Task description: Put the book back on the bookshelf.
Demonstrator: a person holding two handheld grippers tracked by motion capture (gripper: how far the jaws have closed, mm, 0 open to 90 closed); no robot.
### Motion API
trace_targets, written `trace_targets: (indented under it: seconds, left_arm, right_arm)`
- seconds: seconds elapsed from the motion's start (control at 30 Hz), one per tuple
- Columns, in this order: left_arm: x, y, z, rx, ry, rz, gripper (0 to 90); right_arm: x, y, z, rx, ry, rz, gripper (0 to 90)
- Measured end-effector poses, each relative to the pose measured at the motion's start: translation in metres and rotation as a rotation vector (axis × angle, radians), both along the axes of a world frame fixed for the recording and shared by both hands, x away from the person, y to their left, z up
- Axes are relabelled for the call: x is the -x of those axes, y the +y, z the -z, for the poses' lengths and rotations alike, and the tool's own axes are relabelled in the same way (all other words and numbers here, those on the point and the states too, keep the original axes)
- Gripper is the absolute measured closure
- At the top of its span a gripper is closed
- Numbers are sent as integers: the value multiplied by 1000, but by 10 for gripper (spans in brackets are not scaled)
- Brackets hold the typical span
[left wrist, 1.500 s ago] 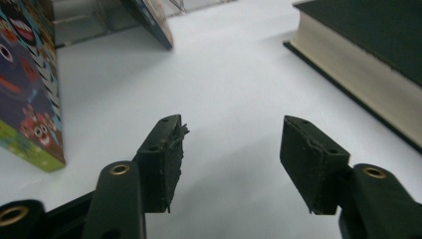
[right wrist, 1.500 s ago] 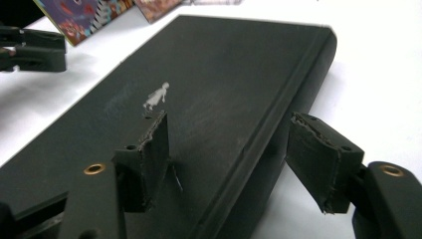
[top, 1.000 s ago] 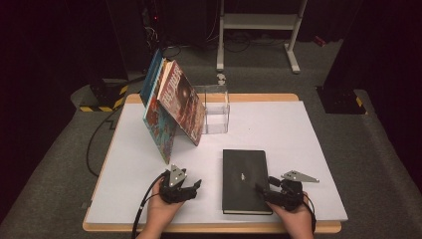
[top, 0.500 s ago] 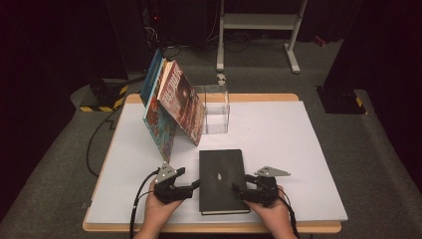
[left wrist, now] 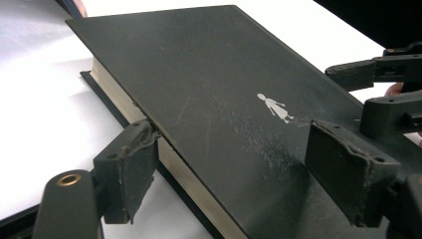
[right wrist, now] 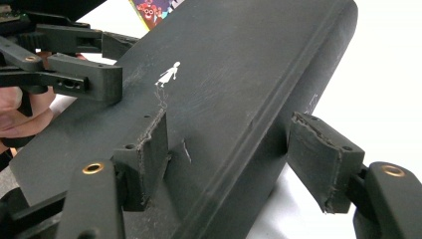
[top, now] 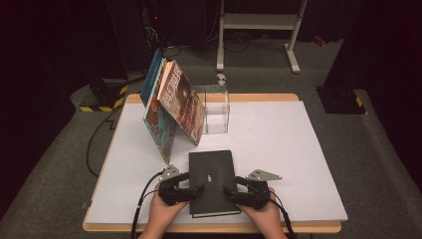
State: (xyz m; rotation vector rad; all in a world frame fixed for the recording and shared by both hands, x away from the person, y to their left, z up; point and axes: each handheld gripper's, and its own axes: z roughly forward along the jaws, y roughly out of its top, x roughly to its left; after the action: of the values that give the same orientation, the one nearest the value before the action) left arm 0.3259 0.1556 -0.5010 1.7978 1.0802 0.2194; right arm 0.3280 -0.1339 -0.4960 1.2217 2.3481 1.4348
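Both grippers sit at the near end of the counter, one on each long side of a black book that lies flat there, cover up, with a small white figure printed on it. Our left gripper has its jaws spread across the page edge, one pad low beside the pages and the other above the cover, not yet pinching. Our right gripper straddles the rounded spine the same way, jaws apart, with one pad near or touching the cover and a clear gap at the other. We judge the main risk to be an uneven closing: if one side bites first, the book could pivot or slide toward the other hand. On the left, the upper pad might catch only the cover and peel it open instead of lifting the whole block. The spine is smooth and curved, so the right pads could skid off it. The leaning books and a clear box stand just beyond, and a shoved book might knock them.
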Motion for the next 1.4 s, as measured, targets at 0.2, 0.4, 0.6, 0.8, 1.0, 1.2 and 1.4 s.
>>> trace_targets:
  seconds: [0.2,0.4,0.6,0.8,1.0,1.2,1.4]
  left_arm:
    - [1,1,-5,-7,-24,-4,276]
    - [2,3,-12,-7,-62,-6,321]
    - [1,1,-17,9,-69,-6,377]
    - [1,-5,-21,-29,-88,-1,338]
    - [2,-5,-21,-73,-78,-14,306]
    - [4,-5,-23,-73,-94,-12,306]
    - [1,-5,-27,-74,-104,4,324]
  right_arm:
    - [2,-3,-1,3,-18,-12,331]
    - [1,-7,-1,-5,-21,-9,326]
    - [-3,-7,0,-36,-1,-19,296]
    - [-6,-6,0,-54,7,-24,285]
    - [-4,-6,0,-42,7,-25,287]
    - [-3,-7,0,-43,9,-26,288]
    - [-3,-7,0,-51,9,-24,284]
